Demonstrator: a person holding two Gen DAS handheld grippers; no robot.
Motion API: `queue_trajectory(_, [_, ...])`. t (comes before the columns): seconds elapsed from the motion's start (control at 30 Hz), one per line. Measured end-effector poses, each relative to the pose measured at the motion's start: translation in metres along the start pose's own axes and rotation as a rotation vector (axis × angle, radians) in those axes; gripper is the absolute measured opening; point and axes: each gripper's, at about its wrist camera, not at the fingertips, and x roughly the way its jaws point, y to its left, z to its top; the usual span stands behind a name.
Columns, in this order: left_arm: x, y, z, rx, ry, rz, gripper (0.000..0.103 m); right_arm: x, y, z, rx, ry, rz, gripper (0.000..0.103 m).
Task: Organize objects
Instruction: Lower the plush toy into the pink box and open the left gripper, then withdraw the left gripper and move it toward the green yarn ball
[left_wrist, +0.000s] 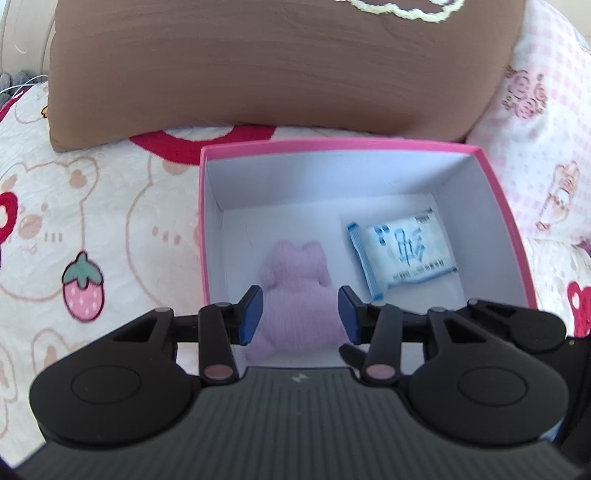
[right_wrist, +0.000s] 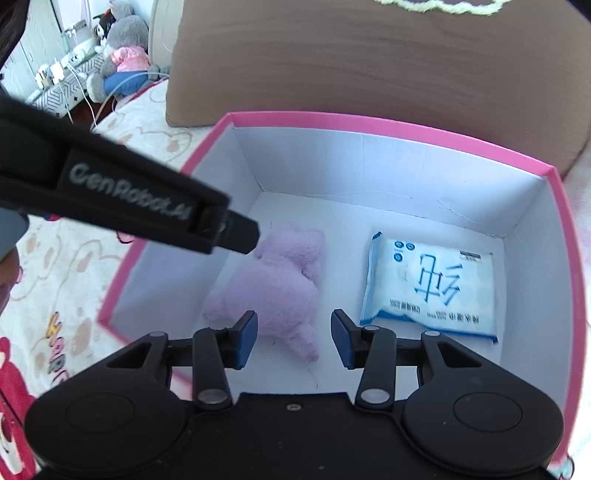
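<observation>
A pink box (left_wrist: 201, 221) (right_wrist: 369, 123) with white inside walls stands open on the bed. On its floor lie a purple plush toy (left_wrist: 295, 273) (right_wrist: 273, 284) at the left and a blue-and-white wipes packet (left_wrist: 402, 254) (right_wrist: 432, 288) at the right. My left gripper (left_wrist: 300, 314) hangs over the plush, blue pads apart, the toy showing in the gap below them. In the right wrist view the left gripper (right_wrist: 245, 236) reaches in from the left, its tip just by the plush's head. My right gripper (right_wrist: 294, 339) hovers open over the box's near side with nothing in it.
A big brown pillow (left_wrist: 277, 66) (right_wrist: 369, 66) lies right behind the box. The bedspread (left_wrist: 92, 221) has bear and strawberry prints. A pink patterned pillow (left_wrist: 543, 110) is at the right. Stuffed toys (right_wrist: 122, 62) and cables sit beyond the bed's far left edge.
</observation>
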Motion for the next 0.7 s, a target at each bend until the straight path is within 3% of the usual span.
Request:
queue_trajectory(0.27, [-0.046, -0.013, -0.026, 0.061, -0.019, -0.014, 0.044, -0.049, -0.015, 0.003, 0.027, -0.010, 0.000, 0.051])
queue_trajectory(0.53, [-0.089, -0.014, -0.045, 0.030, -0.026, 0.004, 0.047, -0.088, -0.010, -0.002, 0.036, -0.027, -0.010, 0.055])
queue_trajectory(0.7, [-0.098, -0.010, -0.060, -0.007, 0.057, -0.041, 0.048, -0.113, -0.007, -0.010, 0.012, -0.031, -0.016, 0.059])
